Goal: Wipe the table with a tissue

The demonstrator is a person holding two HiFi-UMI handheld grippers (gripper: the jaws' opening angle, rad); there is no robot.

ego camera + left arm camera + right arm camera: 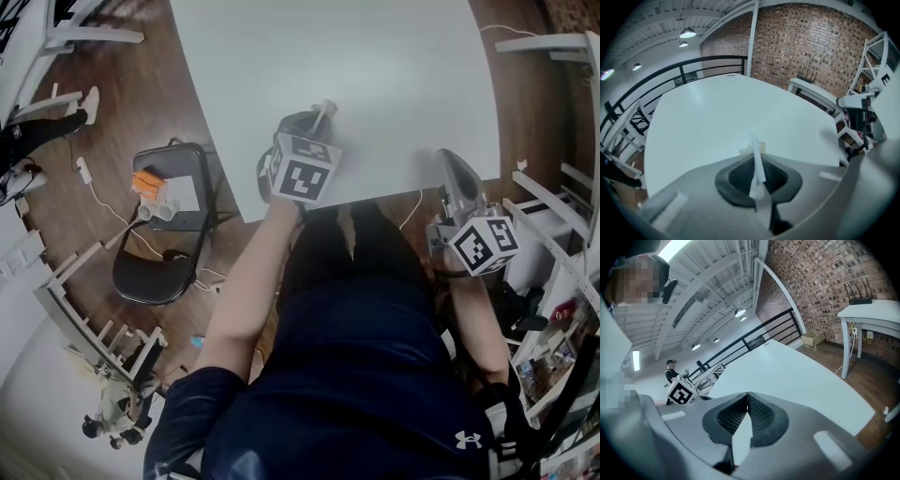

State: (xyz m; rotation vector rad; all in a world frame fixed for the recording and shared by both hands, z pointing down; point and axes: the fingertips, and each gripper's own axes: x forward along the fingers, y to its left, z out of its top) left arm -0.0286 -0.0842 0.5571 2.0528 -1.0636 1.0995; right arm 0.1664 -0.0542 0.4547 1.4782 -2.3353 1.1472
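Observation:
My left gripper (319, 120) hovers over the near edge of the white table (337, 66), shut on a tissue (327, 109). In the left gripper view the tissue (757, 173) is a thin white strip pinched between the jaws, with a crumpled end poking past the tips toward the table (717, 112). My right gripper (446, 156) is held at the table's near right corner. Its jaws (747, 393) meet with nothing between them, above the table (787, 371). The left gripper's marker cube (680, 393) shows at the left of the right gripper view.
A black chair (173, 202) carrying an orange item and white paper stands left of the table. White shelving (562, 234) crowds the right side. A white side table (872, 310) with a router stands by the brick wall. A black railing (670, 72) runs behind the table.

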